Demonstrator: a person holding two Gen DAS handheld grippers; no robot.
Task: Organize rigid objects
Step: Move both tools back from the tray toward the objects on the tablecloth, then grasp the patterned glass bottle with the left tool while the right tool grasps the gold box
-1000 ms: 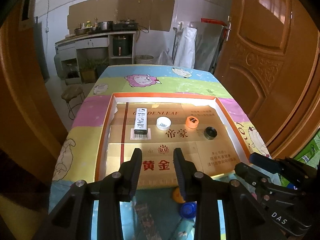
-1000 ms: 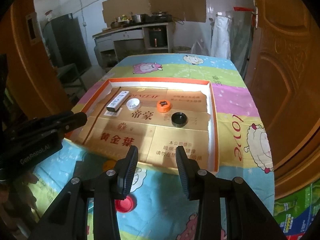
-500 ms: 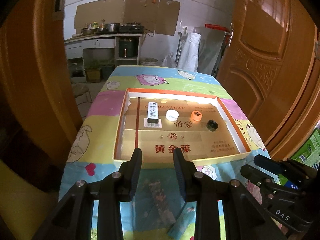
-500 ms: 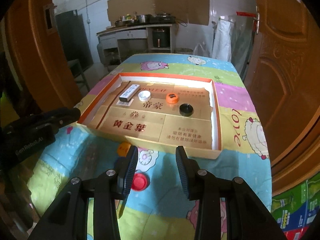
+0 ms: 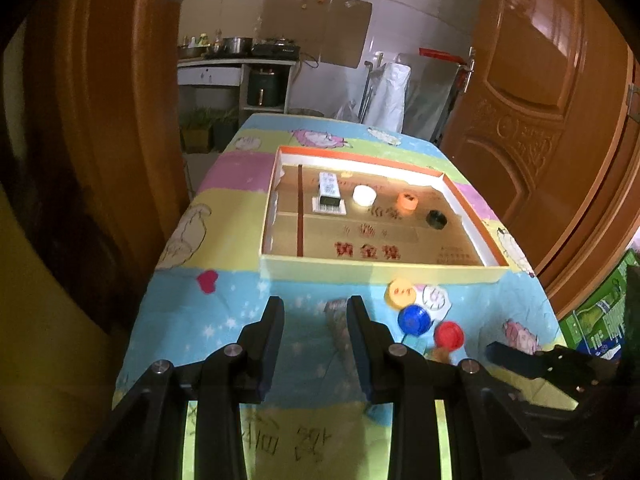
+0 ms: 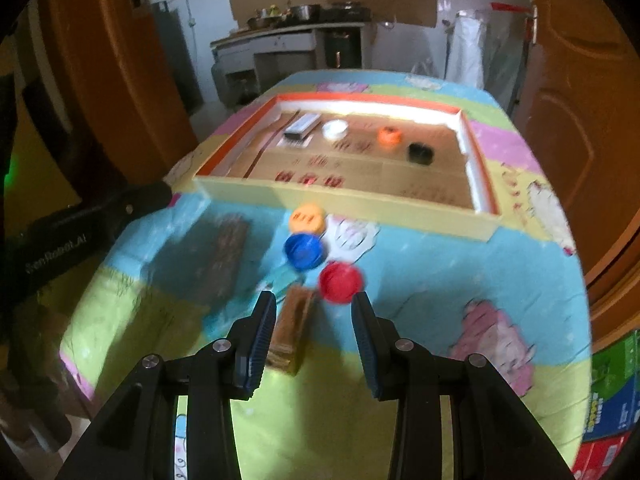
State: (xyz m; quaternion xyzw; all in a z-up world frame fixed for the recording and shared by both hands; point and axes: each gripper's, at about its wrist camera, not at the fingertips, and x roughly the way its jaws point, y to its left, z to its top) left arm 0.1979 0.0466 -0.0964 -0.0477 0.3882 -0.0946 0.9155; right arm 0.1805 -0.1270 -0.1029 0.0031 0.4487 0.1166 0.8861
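A shallow cardboard tray (image 5: 380,270) with an orange rim lies on the tablecloth. In it are a white rectangular box (image 5: 330,192), a white cap (image 5: 364,195), an orange cap (image 5: 407,201) and a black cap (image 5: 436,219). In front of the tray lie a yellow cap (image 6: 307,219), a blue cap (image 6: 304,252) and a red cap (image 6: 340,282). A small brown box (image 6: 294,324) shows between the open fingers of my right gripper (image 6: 314,308), close to the left finger. My left gripper (image 5: 315,312) is open and empty over the cloth, left of a dark flat strip (image 6: 228,256).
Wooden doors flank the table on both sides. A kitchen counter (image 5: 236,64) with pots stands beyond the far end. Printed cartons (image 6: 612,392) are stacked on the floor at the right. A teal item (image 6: 286,276) lies by the blue cap.
Both grippers have drawn back from the tray toward the table's near end and sunk a little. The loose caps, strip and brown box have come into view. Jaws unchanged.
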